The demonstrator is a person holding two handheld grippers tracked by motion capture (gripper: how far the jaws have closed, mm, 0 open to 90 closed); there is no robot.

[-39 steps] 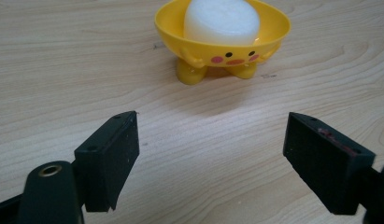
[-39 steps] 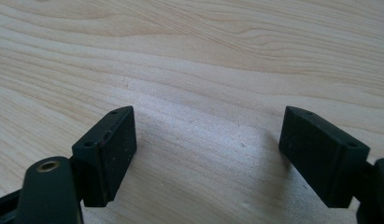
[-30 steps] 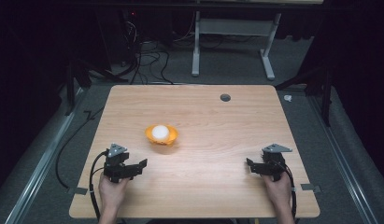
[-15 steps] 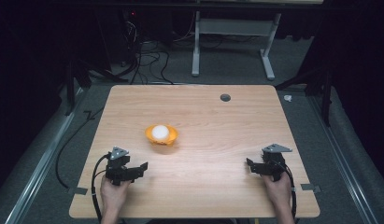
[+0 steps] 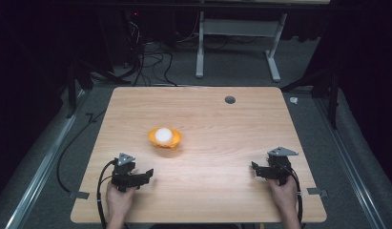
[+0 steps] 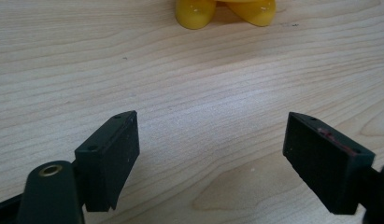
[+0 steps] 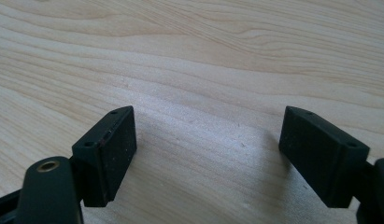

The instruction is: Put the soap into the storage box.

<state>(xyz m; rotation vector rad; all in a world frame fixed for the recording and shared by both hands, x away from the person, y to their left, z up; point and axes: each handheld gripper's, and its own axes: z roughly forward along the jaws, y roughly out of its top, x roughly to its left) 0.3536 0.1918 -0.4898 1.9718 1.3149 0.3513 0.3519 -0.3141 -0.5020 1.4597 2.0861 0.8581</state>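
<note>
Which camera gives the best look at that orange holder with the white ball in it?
The high view: the whole orange holder and its white ball show on the table. The left gripper view catches just its yellow feet at the top edge; the right gripper view faces bare wood.

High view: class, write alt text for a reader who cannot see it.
A wooden table seen from above holds an orange bowl with a white ball in it, left of centre. Near the front edge, a person's hands hold two black tools apart from the bowl: the left tool and the right tool, both empty.
</note>
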